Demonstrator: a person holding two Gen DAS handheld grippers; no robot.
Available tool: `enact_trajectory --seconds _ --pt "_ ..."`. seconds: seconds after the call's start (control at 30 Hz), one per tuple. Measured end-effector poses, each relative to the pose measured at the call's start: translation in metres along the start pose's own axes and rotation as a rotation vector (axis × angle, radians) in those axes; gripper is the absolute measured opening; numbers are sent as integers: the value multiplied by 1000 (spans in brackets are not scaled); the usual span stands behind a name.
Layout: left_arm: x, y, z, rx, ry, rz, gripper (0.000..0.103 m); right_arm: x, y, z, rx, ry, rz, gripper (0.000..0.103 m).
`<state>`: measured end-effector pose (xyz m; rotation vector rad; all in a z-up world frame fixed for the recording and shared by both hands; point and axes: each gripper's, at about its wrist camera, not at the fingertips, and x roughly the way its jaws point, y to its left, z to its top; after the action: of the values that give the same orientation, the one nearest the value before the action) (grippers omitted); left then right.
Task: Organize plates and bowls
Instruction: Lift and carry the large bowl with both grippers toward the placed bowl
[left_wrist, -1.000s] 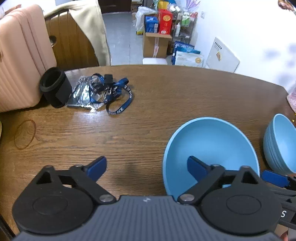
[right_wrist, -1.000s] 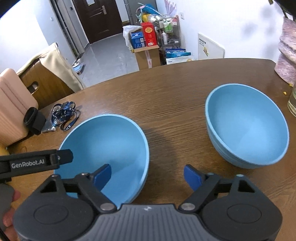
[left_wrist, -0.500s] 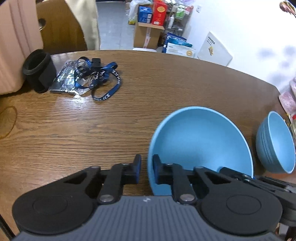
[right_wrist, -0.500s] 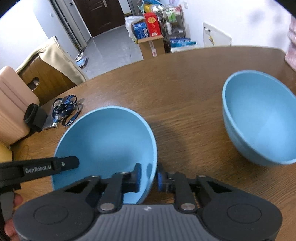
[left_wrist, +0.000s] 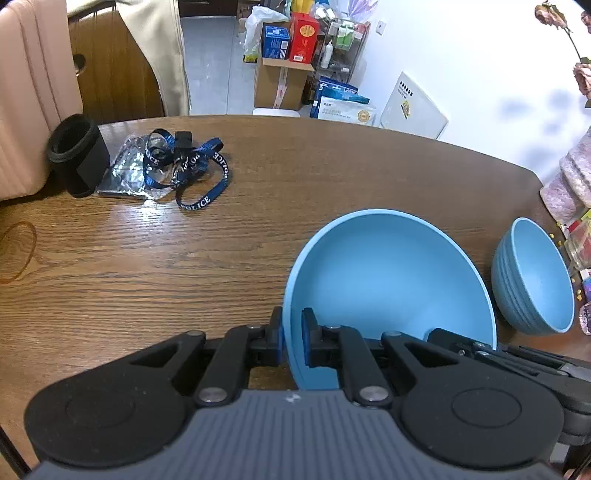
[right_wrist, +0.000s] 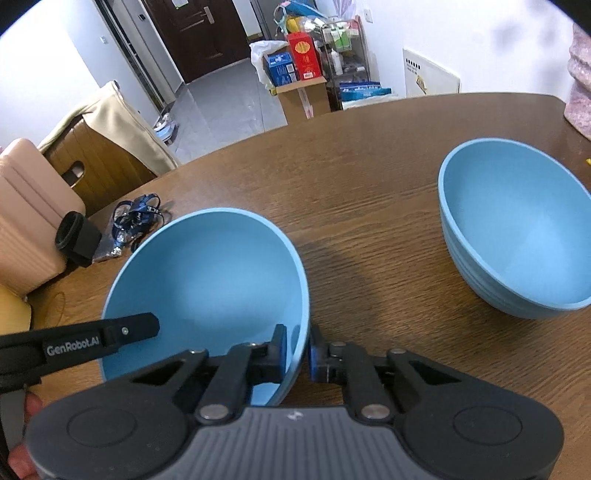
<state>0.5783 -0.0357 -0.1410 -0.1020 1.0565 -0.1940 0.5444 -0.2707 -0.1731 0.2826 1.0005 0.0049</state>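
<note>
On the table: I see a wide blue bowl (left_wrist: 388, 280) near my end of the brown wooden table (left_wrist: 258, 229), its wall pinched from two sides.
Left gripper: my left gripper (left_wrist: 291, 341) is clamped on the bowl's left rim, one blue pad inside the wall and one outside.
Right gripper: my right gripper (right_wrist: 298, 354) is clamped on the same bowl's right rim (right_wrist: 207, 284), pads pressed to either face of the wall.
Bowl posture: whether its base is touching the wood I cannot tell.
Other bowls: a stack of blue bowls (right_wrist: 517, 236) stands well apart to the right on the same table, upright, ridged on the outside where the nested rims show.
Far left of table: a blue lanyard (left_wrist: 184, 166) lies over a clear plastic sleeve (left_wrist: 125, 173), just beside a black cylindrical cup (left_wrist: 77, 158).
Person: fingertips (right_wrist: 26, 435) show at the lower left edge of the right wrist view, behind the left gripper's arm.
</note>
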Motion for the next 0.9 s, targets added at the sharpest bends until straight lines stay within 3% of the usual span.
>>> enact_trajectory --seconds 0.9 --pt "-107 9 -51 81 -67 -11 10 -99 42 -60 -21 -75 -33 11"
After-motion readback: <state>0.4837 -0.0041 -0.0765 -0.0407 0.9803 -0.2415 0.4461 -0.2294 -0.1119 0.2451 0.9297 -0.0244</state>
